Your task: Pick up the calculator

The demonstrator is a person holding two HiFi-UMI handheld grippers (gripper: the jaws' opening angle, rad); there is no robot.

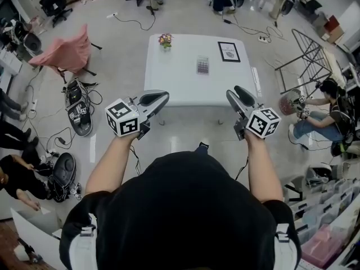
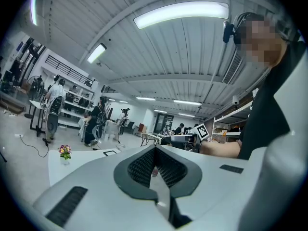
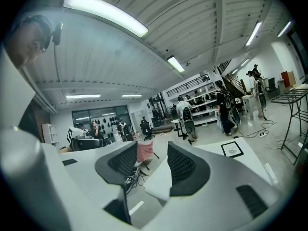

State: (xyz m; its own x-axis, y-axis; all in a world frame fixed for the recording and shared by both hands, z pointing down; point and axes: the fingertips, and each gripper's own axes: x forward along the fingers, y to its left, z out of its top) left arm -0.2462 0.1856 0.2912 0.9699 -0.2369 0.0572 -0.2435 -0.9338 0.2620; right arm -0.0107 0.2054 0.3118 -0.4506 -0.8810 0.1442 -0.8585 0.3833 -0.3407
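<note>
White table (image 1: 180, 86) holds calculator (image 1: 202, 64) mid-top, grey floor (image 1: 115, 44) bordering every edge.

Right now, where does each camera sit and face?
Head view: on the head, facing down at the white rectangular table; both forearms show.
Left gripper view: on the left gripper, facing across the table; torso shows.
Right gripper view: on the right gripper, facing the pink-draped chair; head shows.
All show the black-framed picture.

This is a large open lab or workshop hall, with long strip lights (image 2: 180, 13) on a ribbed ceiling, metal shelving (image 2: 72, 105) along the walls and cables (image 1: 132, 21) trailing over the pale floor. A lone white table (image 1: 180, 83) stands mid-floor, and people (image 1: 332, 117) work around the edges among equipment.
</note>
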